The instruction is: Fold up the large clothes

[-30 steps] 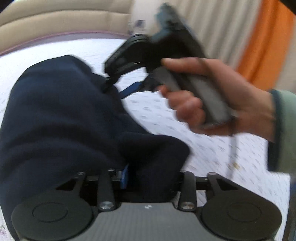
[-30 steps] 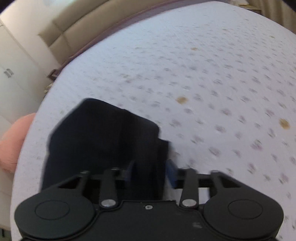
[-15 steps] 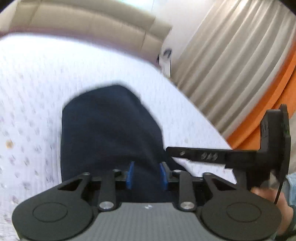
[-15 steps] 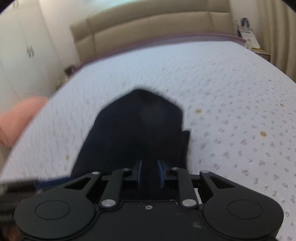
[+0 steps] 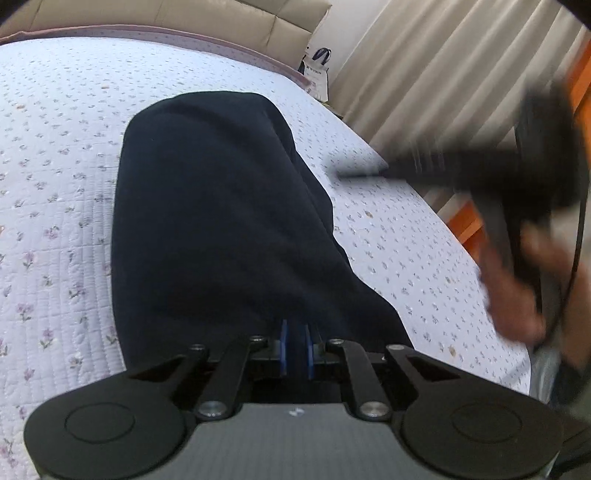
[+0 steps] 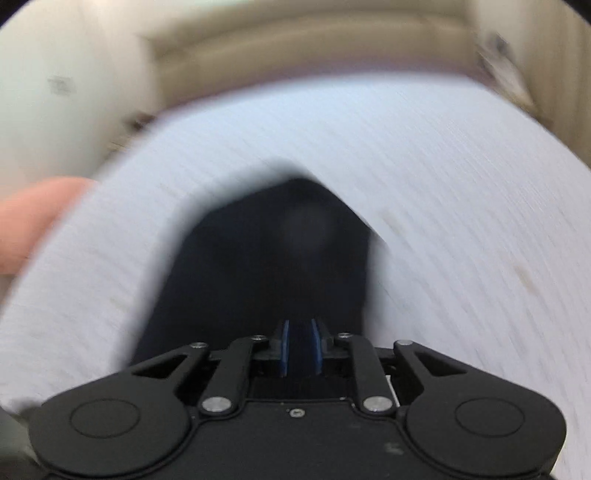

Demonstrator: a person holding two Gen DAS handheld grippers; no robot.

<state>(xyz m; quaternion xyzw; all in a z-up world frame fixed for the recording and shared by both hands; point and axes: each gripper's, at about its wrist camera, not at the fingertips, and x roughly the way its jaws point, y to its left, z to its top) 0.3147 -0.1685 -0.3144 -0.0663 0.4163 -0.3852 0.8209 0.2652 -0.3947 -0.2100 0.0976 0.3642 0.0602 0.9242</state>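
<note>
A dark navy garment (image 5: pixel 218 229) lies in a long folded shape on the floral white bedspread (image 5: pixel 55 184). My left gripper (image 5: pixel 295 347) is shut on the garment's near edge, blue pads close together with cloth between them. In the right wrist view, which is blurred by motion, the same garment (image 6: pixel 266 266) stretches away from my right gripper (image 6: pixel 301 345), whose blue pads are close together on dark cloth. The right gripper and the hand holding it also show blurred at the right of the left wrist view (image 5: pixel 509 177).
A beige padded headboard (image 5: pixel 166 14) runs along the far side of the bed. Pale curtains (image 5: pixel 443 66) and an orange strip (image 5: pixel 580 74) stand to the right. A pink cushion (image 6: pixel 33 221) lies off the bed's left edge. A white bag (image 5: pixel 317 70) stands by the headboard.
Both grippers have drawn back toward the near side with the garment, which now lies longer and flatter. The right gripper is swinging fast, and its view has blurred.
</note>
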